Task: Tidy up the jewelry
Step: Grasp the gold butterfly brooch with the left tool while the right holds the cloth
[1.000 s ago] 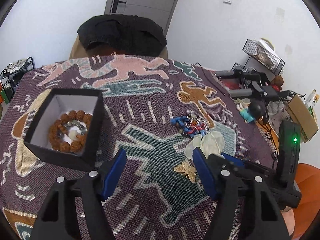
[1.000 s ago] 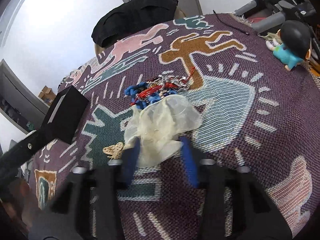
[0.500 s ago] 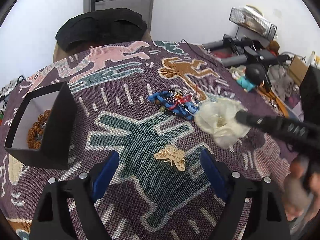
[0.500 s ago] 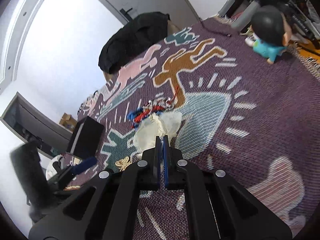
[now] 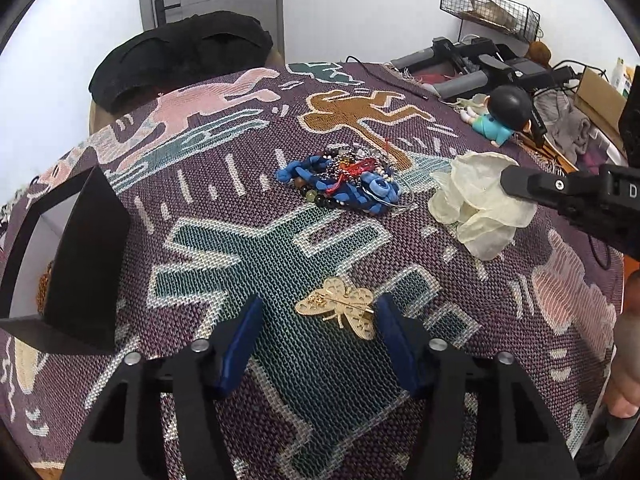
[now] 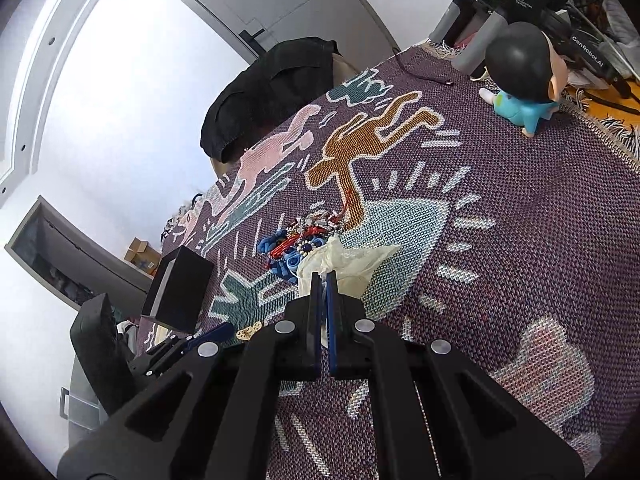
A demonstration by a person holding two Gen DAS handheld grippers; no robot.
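Observation:
My left gripper (image 5: 318, 316) is open, low over the patterned cloth, its blue fingers on either side of a gold butterfly brooch (image 5: 340, 309). My right gripper (image 6: 323, 280) is shut on a cream sheer pouch (image 6: 346, 262) and holds it lifted above the cloth; the pouch also shows in the left wrist view (image 5: 478, 200). A tangled pile of blue, red and beaded jewelry (image 5: 344, 184) lies just beyond the brooch. A black open box (image 5: 76, 256) stands at the left, its contents mostly hidden.
A doll figure in blue (image 5: 500, 114) lies at the cloth's far right edge. A black garment (image 5: 184, 54) hangs over a chair behind the table. Black equipment and clutter (image 5: 480, 64) sit at the right back.
My right gripper closed on the cream pouch and raised it. My left gripper moved forward and right from the black box until the brooch lay between its fingers.

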